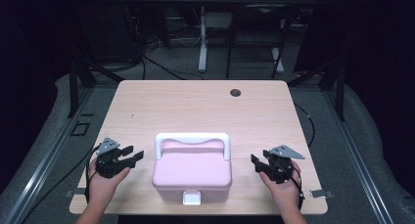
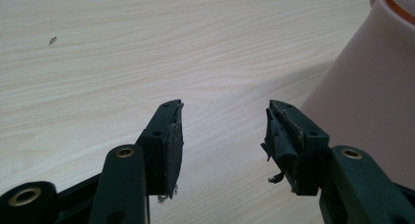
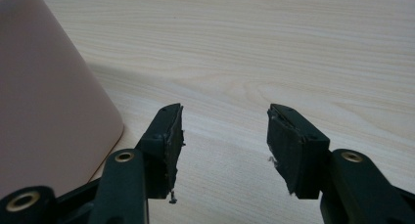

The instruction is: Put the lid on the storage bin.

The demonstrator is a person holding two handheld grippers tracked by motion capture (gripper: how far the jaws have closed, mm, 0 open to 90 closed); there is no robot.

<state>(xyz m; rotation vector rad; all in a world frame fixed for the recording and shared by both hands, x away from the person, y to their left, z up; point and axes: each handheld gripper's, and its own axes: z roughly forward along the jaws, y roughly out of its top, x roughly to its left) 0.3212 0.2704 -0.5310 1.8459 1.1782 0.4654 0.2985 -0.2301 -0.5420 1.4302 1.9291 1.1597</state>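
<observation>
Both forearms come in from the near edge of the table (image 1: pixel 205 99), each hand holding 1 gripper low over the light wood. Between them, close to the near edge, sits a pink box (image 1: pixel 192 174) with a white handle (image 1: pixel 192 138) folded flat across the back of its lid and a white latch (image 1: pixel 192 197) on its front wall; the lid is down. On the box's left, the left gripper (image 1: pixel 135 153) points toward it and stands near its side without touching, its 2 jaws spread wide with nothing between them. From that gripper's own camera the left gripper (image 2: pixel 224 131) shows bare wood in the gap, and the box (image 2: pixel 367 106) rises as a pale pink wall just past the right-hand jaw. On the other side, the right gripper (image 1: pixel 254 162) points at the box's right wall, a little apart from it, jaws likewise wide and empty (the pads look frayed). Its own camera shows the right gripper (image 3: pixel 225 131) over bare wood, the box (image 3: pixel 49 97) beside the left-hand jaw.
</observation>
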